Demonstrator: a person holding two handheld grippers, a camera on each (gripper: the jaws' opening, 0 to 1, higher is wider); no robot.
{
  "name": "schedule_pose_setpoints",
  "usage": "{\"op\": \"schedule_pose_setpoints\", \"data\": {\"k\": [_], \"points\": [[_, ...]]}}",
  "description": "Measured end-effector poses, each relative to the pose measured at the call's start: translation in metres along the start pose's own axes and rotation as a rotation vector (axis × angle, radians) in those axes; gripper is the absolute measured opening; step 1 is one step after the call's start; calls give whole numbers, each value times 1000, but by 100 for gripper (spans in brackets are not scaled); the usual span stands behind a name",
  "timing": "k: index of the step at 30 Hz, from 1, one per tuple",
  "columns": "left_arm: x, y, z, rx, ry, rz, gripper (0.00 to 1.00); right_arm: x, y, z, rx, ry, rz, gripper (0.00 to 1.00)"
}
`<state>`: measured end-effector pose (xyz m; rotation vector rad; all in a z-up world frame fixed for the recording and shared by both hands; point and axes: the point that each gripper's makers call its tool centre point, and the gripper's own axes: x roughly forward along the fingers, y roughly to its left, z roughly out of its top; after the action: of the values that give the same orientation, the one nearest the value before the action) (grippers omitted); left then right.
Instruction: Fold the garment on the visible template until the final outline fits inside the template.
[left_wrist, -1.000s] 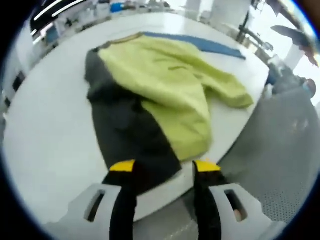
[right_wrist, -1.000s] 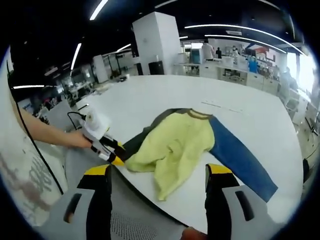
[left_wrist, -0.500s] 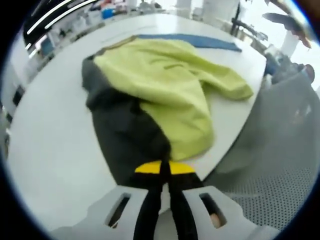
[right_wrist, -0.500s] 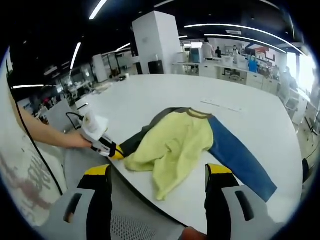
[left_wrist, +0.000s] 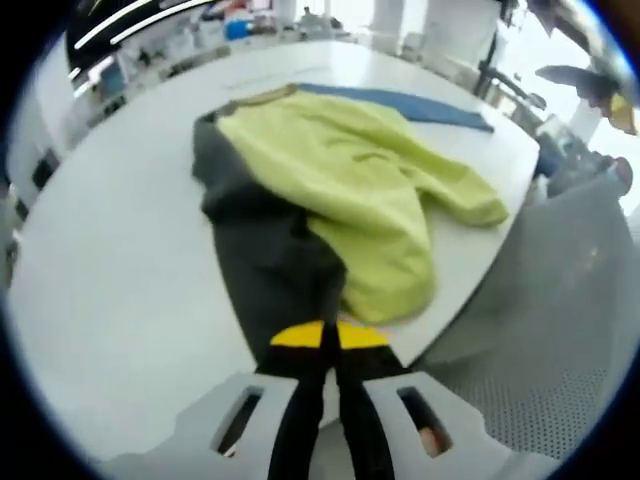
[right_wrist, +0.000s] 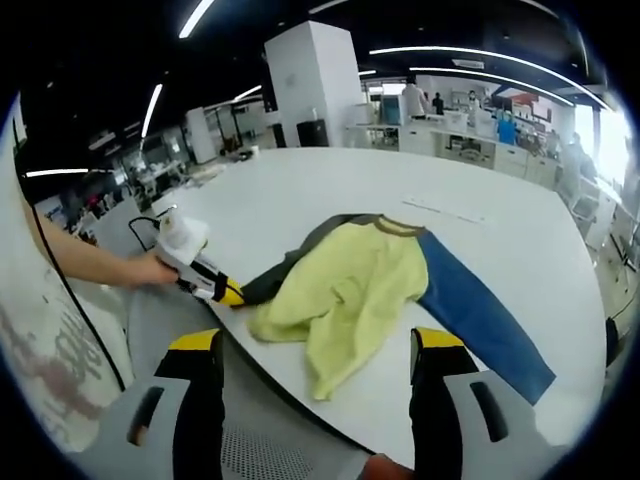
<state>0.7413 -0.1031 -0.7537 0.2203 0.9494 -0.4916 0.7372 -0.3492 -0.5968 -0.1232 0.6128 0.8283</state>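
A garment with a yellow-green body (left_wrist: 340, 170), a dark grey sleeve (left_wrist: 275, 270) and a blue sleeve (left_wrist: 420, 100) lies crumpled on the round white table (left_wrist: 110, 260). My left gripper (left_wrist: 330, 335) is shut on the cuff end of the dark grey sleeve at the table's near edge. From the right gripper view the garment (right_wrist: 350, 290) lies ahead, its blue sleeve (right_wrist: 475, 315) stretched to the right, and the left gripper (right_wrist: 225, 293) pinches the grey sleeve at the left. My right gripper (right_wrist: 315, 345) stands open above the table edge, holding nothing.
A grey mesh chair (left_wrist: 560, 330) stands by the table's right edge in the left gripper view. A person's forearm (right_wrist: 90, 265) holds the left gripper. Desks, a white pillar (right_wrist: 310, 90) and people lie far behind the table.
My left gripper went from open around the grey sleeve's end to shut on it, then drew the sleeve slightly outward. The right gripper has held still.
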Motion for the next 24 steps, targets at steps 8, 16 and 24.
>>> {"op": "schedule_pose_setpoints", "data": {"k": [8,16,24], "points": [[-26,41,15,2,-45,75,0,1,-1,0,2,0,1,76],[-59,100,27,-92,-113,182,0,1,-1,0,8,-5,-6,76],[-93,161,24,-124,-127,289,0,0,-2,-3,15,5,-15,76]]}}
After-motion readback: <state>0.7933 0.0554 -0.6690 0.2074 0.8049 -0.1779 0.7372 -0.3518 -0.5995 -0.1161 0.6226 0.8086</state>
